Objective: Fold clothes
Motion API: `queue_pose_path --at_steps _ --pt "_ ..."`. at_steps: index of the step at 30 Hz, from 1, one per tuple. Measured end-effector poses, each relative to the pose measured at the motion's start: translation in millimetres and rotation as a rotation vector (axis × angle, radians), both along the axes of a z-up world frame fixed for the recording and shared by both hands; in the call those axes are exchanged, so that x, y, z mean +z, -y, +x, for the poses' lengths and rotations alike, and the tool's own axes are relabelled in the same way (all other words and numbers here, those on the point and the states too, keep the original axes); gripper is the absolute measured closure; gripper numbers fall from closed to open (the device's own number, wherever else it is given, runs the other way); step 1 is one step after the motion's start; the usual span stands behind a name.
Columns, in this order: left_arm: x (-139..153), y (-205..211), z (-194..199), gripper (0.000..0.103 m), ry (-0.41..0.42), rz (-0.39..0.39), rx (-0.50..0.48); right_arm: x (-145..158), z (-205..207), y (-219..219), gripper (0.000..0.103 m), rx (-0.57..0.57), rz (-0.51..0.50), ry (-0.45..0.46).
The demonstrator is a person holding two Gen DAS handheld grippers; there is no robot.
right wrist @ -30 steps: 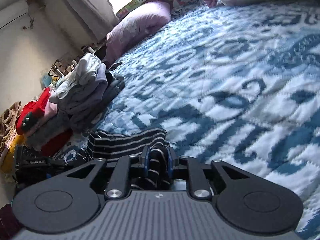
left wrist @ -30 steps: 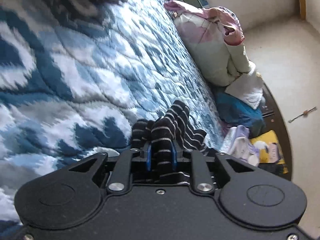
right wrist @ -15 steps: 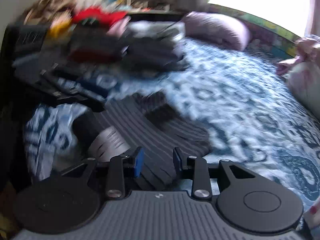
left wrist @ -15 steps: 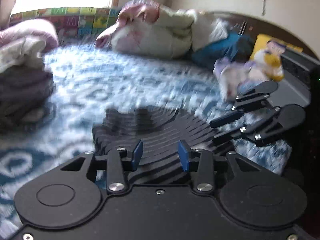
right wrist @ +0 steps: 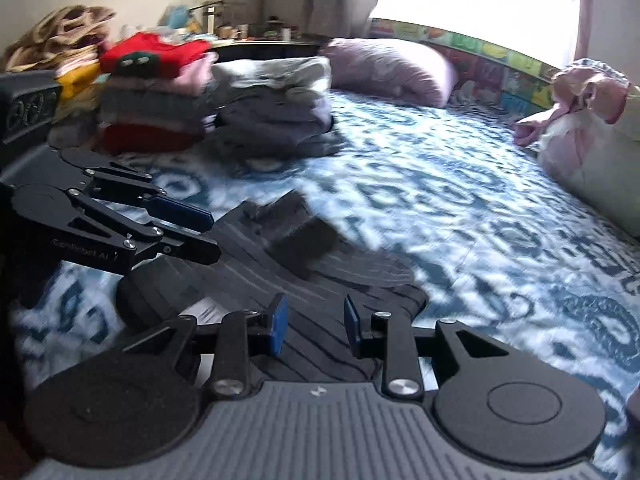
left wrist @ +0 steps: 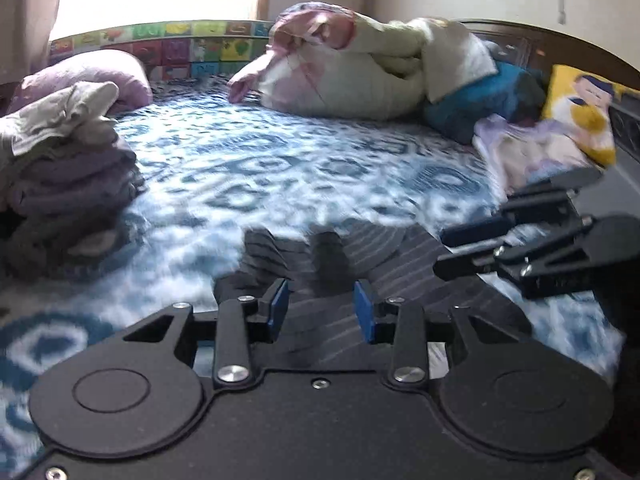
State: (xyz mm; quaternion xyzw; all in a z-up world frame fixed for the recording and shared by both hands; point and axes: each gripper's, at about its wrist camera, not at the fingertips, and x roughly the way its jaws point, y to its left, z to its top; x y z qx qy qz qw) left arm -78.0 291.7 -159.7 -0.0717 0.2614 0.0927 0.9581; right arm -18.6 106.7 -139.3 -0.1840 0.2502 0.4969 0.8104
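Note:
A dark striped garment (left wrist: 360, 248) lies folded and flat on the blue-and-white patterned quilt (left wrist: 280, 168). Just above its near edge my left gripper (left wrist: 321, 310) hovers open, nothing between its blue pads. My right gripper (left wrist: 442, 253) shows at the right of the left wrist view, over the garment's right side. In the right wrist view the striped garment (right wrist: 320, 268) spreads below my right gripper (right wrist: 315, 325), which is open with bare pads. My left gripper (right wrist: 214, 234) reaches in from the left there, jaws apart over the garment's edge.
A stack of folded grey and white clothes (left wrist: 60, 184) sits on the quilt's left side, with a red and pink pile (right wrist: 152, 92) behind it. A lilac pillow (right wrist: 392, 68) lies at the head. A bundled duvet (left wrist: 352, 76) and a yellow cushion (left wrist: 580, 112) line the right edge.
Both grippers let go of the striped garment, rolled upright and lifted back a little. The garment now lies flat on the quilt.

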Motion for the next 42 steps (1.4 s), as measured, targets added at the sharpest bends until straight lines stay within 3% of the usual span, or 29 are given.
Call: queue_pose_path --at_steps 4,7,10,14,18,21,24,27,30,32,34,36,38,42 --pt "-29 -25 31 0.066 -0.113 -0.063 0.077 -20 35 -23 0.072 -0.076 0.018 -0.081" --pt "-34 -19 36 0.065 -0.132 -0.012 0.071 -56 63 -35 0.071 -0.113 -0.028 -0.209" --pt "-22 -11 33 0.065 -0.145 0.049 0.041 -52 61 -34 0.072 -0.077 -0.037 -0.168" --pt "2 5 0 0.067 -0.064 0.052 0.020 -20 62 -9 0.072 -0.039 0.009 -0.191" --pt "13 35 -29 0.067 -0.039 0.072 -0.039 6 28 6 0.072 0.141 -0.104 -0.092" --pt "1 50 -32 0.066 -0.065 0.055 -0.061 10 1 8 0.073 0.238 -0.172 -0.062" --pt "-37 55 -23 0.064 -0.142 0.056 -0.036 -22 -10 2 0.073 0.201 -0.218 -0.100" --pt "-37 54 -23 0.064 -0.122 0.039 -0.012 -41 -8 7 0.072 0.106 -0.129 -0.153" --pt "-30 63 -23 0.064 -0.144 0.117 -0.051 -38 -16 11 0.072 0.067 -0.107 -0.130" --pt "-18 56 -31 0.063 -0.125 0.053 -0.035 -30 -20 17 0.072 0.051 -0.093 -0.130" --pt "-5 43 -44 0.053 -0.065 -0.045 0.014 -17 -16 33 0.069 0.010 0.006 -0.201" --pt "-1 28 -55 0.050 -0.022 -0.135 0.088 -10 -6 46 0.063 -0.068 0.103 -0.275" --pt "-2 13 -60 0.049 -0.003 -0.239 0.150 -11 6 53 0.053 -0.151 0.161 -0.331" --pt "-15 -11 -65 0.048 0.013 -0.433 0.228 -30 29 58 0.052 -0.287 0.219 -0.461"
